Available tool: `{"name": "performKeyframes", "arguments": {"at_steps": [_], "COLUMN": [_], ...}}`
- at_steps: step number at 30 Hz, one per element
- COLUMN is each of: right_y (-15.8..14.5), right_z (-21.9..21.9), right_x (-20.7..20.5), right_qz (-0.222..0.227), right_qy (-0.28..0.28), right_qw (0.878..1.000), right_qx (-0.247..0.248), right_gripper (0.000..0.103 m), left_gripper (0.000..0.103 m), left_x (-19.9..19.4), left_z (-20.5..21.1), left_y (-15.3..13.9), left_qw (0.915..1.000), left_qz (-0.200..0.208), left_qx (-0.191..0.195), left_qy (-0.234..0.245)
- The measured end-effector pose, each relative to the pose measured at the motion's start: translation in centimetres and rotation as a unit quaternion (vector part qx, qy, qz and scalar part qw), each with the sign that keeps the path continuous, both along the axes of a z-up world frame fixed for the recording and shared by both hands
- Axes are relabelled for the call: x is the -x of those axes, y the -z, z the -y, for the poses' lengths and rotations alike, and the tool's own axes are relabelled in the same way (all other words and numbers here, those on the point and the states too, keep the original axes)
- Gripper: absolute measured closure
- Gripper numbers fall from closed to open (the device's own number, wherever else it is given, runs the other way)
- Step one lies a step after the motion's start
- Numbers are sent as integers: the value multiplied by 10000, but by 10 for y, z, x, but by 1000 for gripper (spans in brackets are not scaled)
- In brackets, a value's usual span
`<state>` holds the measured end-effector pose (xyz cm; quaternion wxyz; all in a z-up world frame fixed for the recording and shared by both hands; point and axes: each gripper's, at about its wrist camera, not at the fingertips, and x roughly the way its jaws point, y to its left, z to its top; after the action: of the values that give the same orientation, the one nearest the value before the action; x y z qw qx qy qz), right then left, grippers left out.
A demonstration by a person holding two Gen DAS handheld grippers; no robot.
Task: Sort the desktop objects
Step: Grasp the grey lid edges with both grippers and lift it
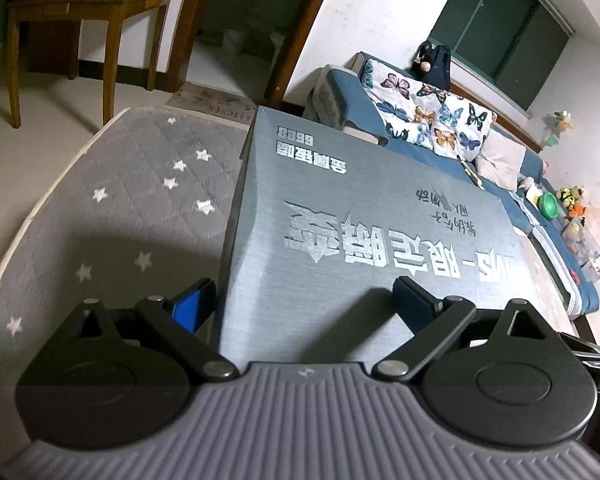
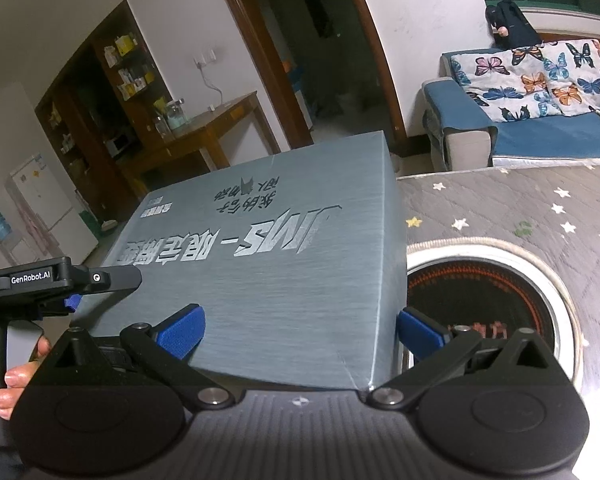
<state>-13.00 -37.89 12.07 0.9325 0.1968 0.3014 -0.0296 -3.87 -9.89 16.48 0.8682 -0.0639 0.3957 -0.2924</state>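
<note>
Blue sofa carrying butterfly-print cushions; brown wooden side table near doorway; dark wooden shelf cabinet.

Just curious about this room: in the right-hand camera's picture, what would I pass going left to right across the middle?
White fridge → wooden table → big grey box → round burner set in the star-patterned cover, with the blue sofa behind.

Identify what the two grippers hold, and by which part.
The grey box, apparently: left gripper at its near left corner, right gripper at its near right corner.
</note>
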Motion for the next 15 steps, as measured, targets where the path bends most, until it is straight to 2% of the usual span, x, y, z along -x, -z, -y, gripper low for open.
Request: {"name": "performKeyframes", "arguments": {"at_steps": [15], "right_y": [10], "right_z": [-52], "right_x": [106], "right_qz": [200], "right_qy": [111], "right_qw": [9997], "right_qx": [12], "right_gripper": [0], "left_gripper": [8], "left_x": [103], "left_z": [-55], "left_y": [12], "left_qw": [9999], "left_qz": [145], "left_qx": [30], "left_qy": [68]}}
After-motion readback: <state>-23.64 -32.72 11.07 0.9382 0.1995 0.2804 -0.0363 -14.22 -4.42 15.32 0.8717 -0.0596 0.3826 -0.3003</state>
